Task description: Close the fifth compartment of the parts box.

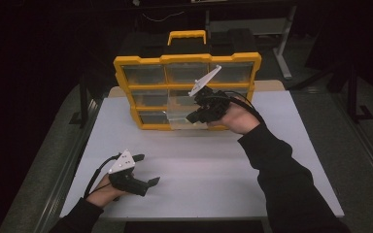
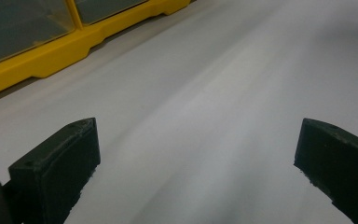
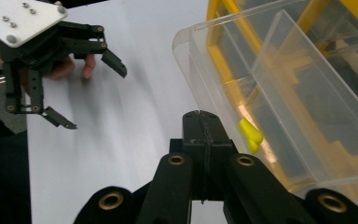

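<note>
A yellow organizer case (image 1: 121, 68) with clear drawers stands at the back of the white table (image 1: 209, 174). One clear drawer (image 1: 177, 120) in its bottom row is pulled out; in the right gripper view the drawer (image 3: 279, 70) holds two small yellow foam pieces (image 3: 250, 135). My right gripper (image 1: 190, 116) is shut, its tips (image 3: 200, 116) right at the drawer's near wall; I cannot tell whether the wall is pinched. My left gripper (image 1: 146, 169) rests low over the table's front left, open with nothing between its jaws (image 2: 198, 154). It shows too in the right gripper view (image 3: 95, 98).
The case's yellow base (image 2: 51, 56) lies to the far left of the left gripper. A dark floor and a metal table frame (image 1: 284, 43) surround the table. White tabletop stretches between the two grippers.
</note>
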A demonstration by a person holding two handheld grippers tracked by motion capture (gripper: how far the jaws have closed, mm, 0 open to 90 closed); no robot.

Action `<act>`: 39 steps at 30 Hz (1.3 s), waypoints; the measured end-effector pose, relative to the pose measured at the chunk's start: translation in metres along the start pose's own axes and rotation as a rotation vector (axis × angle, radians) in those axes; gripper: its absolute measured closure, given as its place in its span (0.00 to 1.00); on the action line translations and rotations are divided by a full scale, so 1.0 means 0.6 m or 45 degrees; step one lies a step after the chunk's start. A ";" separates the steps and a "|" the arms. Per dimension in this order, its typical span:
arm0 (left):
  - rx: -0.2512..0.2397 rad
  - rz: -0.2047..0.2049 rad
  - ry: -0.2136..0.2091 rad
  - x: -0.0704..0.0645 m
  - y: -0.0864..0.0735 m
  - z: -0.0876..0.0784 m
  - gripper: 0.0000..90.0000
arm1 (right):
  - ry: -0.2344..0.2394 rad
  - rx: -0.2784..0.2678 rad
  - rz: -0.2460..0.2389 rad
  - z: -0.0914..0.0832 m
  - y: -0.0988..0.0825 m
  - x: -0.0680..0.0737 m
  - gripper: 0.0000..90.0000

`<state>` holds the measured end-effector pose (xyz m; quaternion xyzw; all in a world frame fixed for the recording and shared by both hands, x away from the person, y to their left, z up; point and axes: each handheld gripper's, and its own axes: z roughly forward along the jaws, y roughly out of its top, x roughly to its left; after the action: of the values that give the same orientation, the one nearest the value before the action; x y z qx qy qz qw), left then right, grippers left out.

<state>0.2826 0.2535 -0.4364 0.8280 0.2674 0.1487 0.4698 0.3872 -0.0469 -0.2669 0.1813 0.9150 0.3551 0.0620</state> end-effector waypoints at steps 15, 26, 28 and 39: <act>0.001 0.001 -0.002 0.000 0.000 0.000 0.00 | -0.038 -0.027 0.030 0.004 0.008 -0.017 0.99; 0.002 0.002 -0.003 0.000 0.000 0.000 0.00 | -0.076 -0.040 0.057 0.011 0.019 -0.036 0.99; 0.002 0.002 -0.003 0.000 0.000 0.000 0.00 | -0.092 -0.044 0.061 0.012 0.019 -0.041 0.99; 0.002 0.003 -0.006 0.000 0.000 0.000 0.00 | -0.160 -0.080 0.116 0.023 0.026 -0.071 0.99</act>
<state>0.2826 0.2533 -0.4365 0.8291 0.2655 0.1471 0.4695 0.4347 -0.0438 -0.2670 0.2427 0.8886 0.3739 0.1086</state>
